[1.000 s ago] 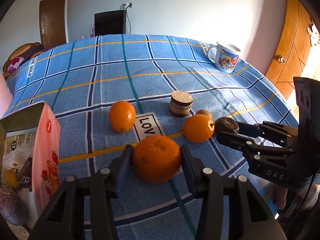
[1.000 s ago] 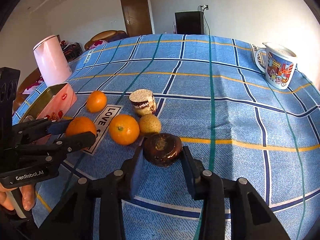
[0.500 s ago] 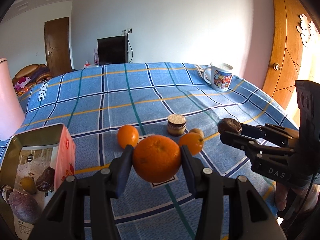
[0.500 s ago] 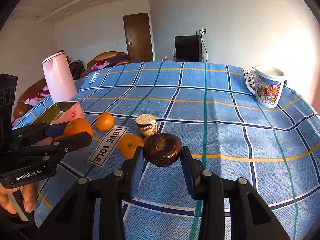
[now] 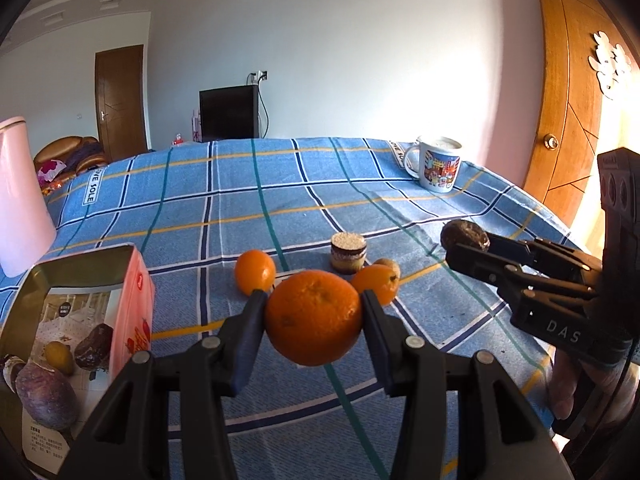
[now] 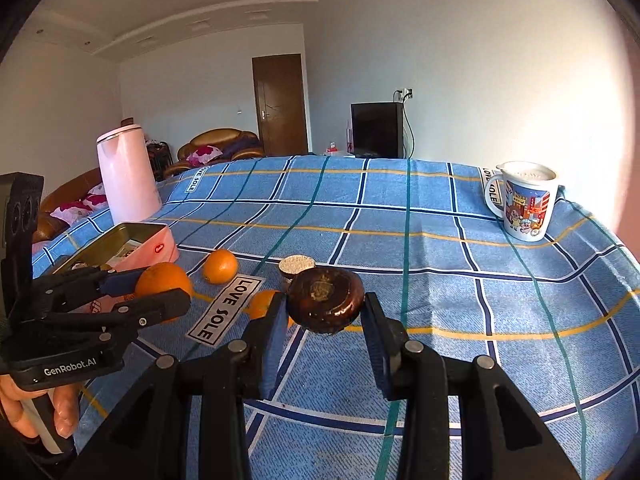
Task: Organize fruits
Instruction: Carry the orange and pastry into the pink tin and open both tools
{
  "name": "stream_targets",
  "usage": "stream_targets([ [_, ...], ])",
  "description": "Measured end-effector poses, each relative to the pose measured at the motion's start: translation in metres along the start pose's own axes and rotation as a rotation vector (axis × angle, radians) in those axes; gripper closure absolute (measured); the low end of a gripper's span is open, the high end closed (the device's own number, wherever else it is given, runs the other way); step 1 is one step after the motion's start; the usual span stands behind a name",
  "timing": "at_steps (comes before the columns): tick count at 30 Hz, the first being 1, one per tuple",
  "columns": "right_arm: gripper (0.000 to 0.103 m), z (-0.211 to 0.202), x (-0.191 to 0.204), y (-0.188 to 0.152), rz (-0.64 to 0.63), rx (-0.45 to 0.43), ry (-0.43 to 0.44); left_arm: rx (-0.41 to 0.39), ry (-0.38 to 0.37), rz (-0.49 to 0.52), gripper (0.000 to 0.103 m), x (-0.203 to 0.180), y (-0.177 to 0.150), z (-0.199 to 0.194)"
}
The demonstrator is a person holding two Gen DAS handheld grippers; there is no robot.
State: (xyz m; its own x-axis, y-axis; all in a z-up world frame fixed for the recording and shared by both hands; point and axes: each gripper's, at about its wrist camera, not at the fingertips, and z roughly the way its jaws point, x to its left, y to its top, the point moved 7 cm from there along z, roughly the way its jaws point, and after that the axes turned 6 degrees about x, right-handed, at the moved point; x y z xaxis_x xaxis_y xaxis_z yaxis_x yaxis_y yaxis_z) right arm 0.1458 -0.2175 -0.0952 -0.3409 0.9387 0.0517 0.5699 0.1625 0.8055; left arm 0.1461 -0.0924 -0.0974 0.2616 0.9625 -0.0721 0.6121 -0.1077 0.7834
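My left gripper (image 5: 314, 316) is shut on a large orange (image 5: 314, 318) and holds it above the blue checked tablecloth; it also shows in the right wrist view (image 6: 162, 280). My right gripper (image 6: 324, 316) is shut on a dark brown round fruit (image 6: 326, 300), also lifted; it shows at the right of the left wrist view (image 5: 464, 236). Two smaller oranges (image 5: 255, 272) (image 5: 376, 278) and a small yellowish fruit (image 5: 390, 266) lie on the cloth. The open pink tin (image 5: 132, 304) at the left holds several fruits (image 5: 48, 396).
A small round layered cake (image 5: 349, 252) stands behind the oranges. A printed mug (image 6: 524, 200) stands at the far right, a pink kettle (image 6: 126, 174) at the far left behind the tin. The table edge runs along the right.
Both grippers have risen with their fruits, from near the cloth to well above it. The fruits on the table have not moved.
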Motion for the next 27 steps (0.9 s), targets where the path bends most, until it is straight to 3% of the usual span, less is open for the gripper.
stream_targets([
  [27, 0.064, -0.029, 0.000, 0.003, -0.010, -0.152, -0.048, -0.205, 0.122, 0.026, 0.054, 0.009, 0.015, -0.042],
])
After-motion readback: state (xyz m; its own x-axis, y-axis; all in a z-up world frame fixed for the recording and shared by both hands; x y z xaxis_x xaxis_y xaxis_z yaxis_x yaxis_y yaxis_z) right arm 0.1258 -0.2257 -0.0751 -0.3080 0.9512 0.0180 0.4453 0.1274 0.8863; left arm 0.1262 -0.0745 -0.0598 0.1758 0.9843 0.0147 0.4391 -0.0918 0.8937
